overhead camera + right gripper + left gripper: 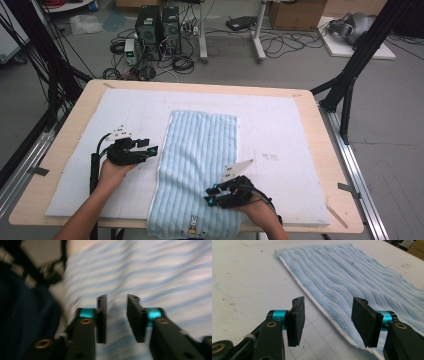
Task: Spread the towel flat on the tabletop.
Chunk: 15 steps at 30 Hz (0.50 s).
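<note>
Table (320,150) first: one wooden top, carrying one white mat (280,135), and on that mat one pale blue ribbed towel (200,160) lying flat, its long side running away from you and its near end hanging just over the table's front edge.

Two grippers work it. Your left gripper (328,320) sits just beside the towel's left white-trimmed edge, jaws spread wide with nothing between them, one pad over bare mat and the other over the terry. Your right gripper (116,315) hangs over the towel near its lower right part; its view is motion-blurred, yet a narrow gap shows between the pads and no cloth is pinched there.

To grasp well, I judge you should lower each gripper until one pad slides under the hem, take only a single layer, and close both at matching height so the cloth lifts evenly. Slow the right hand before closing.
</note>
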Each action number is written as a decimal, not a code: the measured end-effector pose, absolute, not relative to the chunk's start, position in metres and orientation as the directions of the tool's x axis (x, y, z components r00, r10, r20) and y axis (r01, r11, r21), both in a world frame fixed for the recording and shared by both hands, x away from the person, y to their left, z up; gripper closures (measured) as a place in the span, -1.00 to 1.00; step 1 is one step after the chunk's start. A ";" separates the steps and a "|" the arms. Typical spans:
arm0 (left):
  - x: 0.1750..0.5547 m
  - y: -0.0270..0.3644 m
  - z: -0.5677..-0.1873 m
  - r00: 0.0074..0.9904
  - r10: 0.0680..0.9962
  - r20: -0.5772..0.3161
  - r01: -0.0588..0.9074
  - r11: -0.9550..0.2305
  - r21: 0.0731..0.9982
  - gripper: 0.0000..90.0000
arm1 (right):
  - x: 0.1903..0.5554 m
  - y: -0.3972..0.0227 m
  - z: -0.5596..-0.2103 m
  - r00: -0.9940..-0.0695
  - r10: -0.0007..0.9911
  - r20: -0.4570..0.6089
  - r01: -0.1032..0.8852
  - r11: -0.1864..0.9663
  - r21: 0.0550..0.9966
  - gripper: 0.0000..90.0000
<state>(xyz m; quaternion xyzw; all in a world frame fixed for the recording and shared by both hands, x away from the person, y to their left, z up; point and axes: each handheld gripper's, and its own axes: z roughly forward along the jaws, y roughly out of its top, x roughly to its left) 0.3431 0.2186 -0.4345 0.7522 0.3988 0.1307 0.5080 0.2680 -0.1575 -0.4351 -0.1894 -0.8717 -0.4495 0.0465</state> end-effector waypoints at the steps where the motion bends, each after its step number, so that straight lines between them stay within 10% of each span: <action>1: 0.344 0.219 -0.435 0.644 0.736 -0.207 0.465 -0.162 0.870 -0.01 | 0.274 -0.163 -0.433 -0.912 0.340 0.230 0.379 0.487 0.787 0.35; 8: 0.348 0.220 -0.438 0.634 0.744 -0.208 0.469 -0.156 0.869 -0.01 | 0.334 -0.196 -0.432 -0.648 0.759 0.061 0.484 0.348 0.803 0.40; 15: 0.354 0.217 -0.438 0.631 0.746 -0.211 0.479 -0.161 0.863 -0.01 | 0.374 -0.192 -0.442 -0.549 0.836 -0.013 0.565 0.383 0.731 0.53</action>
